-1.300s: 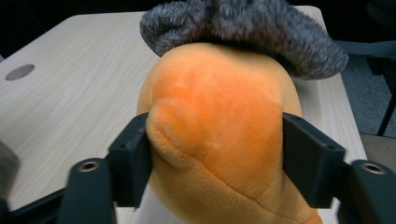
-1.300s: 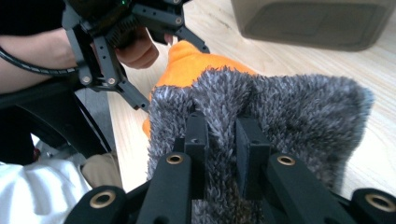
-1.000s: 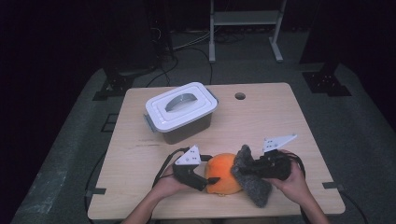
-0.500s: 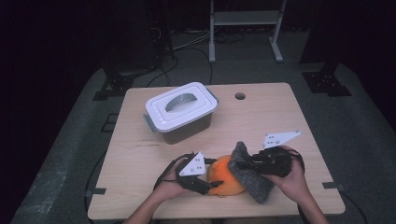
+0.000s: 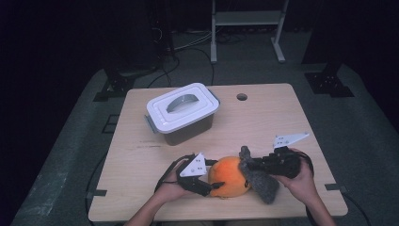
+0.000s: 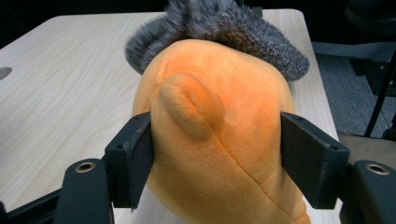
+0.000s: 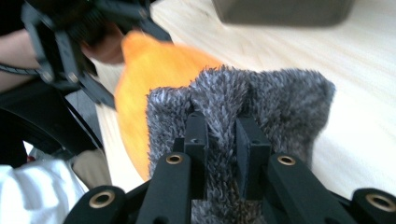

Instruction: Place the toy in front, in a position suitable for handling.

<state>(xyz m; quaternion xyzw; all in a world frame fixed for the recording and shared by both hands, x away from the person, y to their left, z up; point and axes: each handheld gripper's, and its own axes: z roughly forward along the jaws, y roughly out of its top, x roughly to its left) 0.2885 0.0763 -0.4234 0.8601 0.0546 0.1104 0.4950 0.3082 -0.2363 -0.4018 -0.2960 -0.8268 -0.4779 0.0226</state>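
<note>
A round orange plush toy (image 5: pixel 226 181) lies near the table's front edge. My left gripper (image 5: pixel 214 184) has just been closing on it. In the left gripper view both pads (image 6: pixel 140 158) press into the orange plush toy (image 6: pixel 219 140), one on each side. A grey fuzzy cloth piece (image 5: pixel 261 183) lies against the toy's right side and hangs over it. My right gripper (image 5: pixel 249 167) is shut on a fold of this cloth. In the right gripper view, the jaws pinch the grey fuzzy cloth (image 7: pixel 280 107) in a narrow gap, with the orange toy (image 7: pixel 159 65) behind it.
A dark plastic box with a white handled lid (image 5: pixel 182 113) stands at the back left of the wooden table (image 5: pixel 273 122). A small round hole (image 5: pixel 242 97) sits near the far edge. Cables and metal stands lie on the floor beyond.
The left gripper's jaws have closed in on the orange toy. The right gripper has drawn the grey cloth a little closer over the toy's right side.
</note>
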